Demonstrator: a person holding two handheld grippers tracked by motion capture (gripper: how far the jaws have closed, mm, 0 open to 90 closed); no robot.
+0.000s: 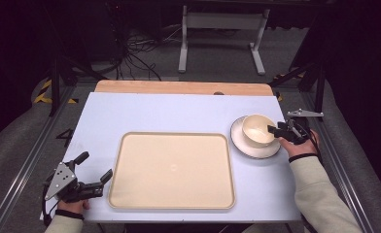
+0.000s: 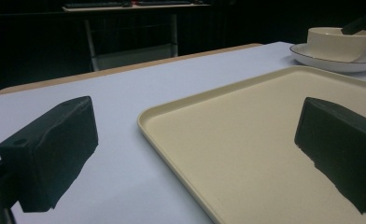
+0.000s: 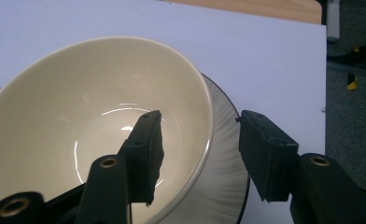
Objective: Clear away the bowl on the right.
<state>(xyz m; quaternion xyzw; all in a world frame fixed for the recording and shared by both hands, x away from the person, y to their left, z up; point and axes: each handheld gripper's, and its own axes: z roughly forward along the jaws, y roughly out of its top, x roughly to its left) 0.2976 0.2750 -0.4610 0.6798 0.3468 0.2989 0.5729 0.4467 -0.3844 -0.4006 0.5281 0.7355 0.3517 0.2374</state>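
Note:
A cream bowl (image 1: 258, 129) stands on a white dark-rimmed plate (image 1: 239, 141) at the table's right side. My right gripper (image 1: 275, 132) reaches in from the right and straddles the bowl's right rim. In the right gripper view one jaw is inside the bowl (image 3: 78, 116) and the other outside over the plate (image 3: 228, 163). Gaps show on both sides of the wall, so the right gripper (image 3: 200, 122) is open. A large beige tray (image 1: 171, 167) lies empty in the middle. My left gripper (image 1: 96, 166) rests open at the tray's front left corner, one jaw over the tray (image 2: 246, 140).
The white table top (image 1: 169, 114) has a wooden strip along its far edge. Metal rails run down both sides. A white stand and cables are on the floor beyond. The bowl (image 2: 340, 42) and plate (image 2: 330, 63) appear far right in the left gripper view.

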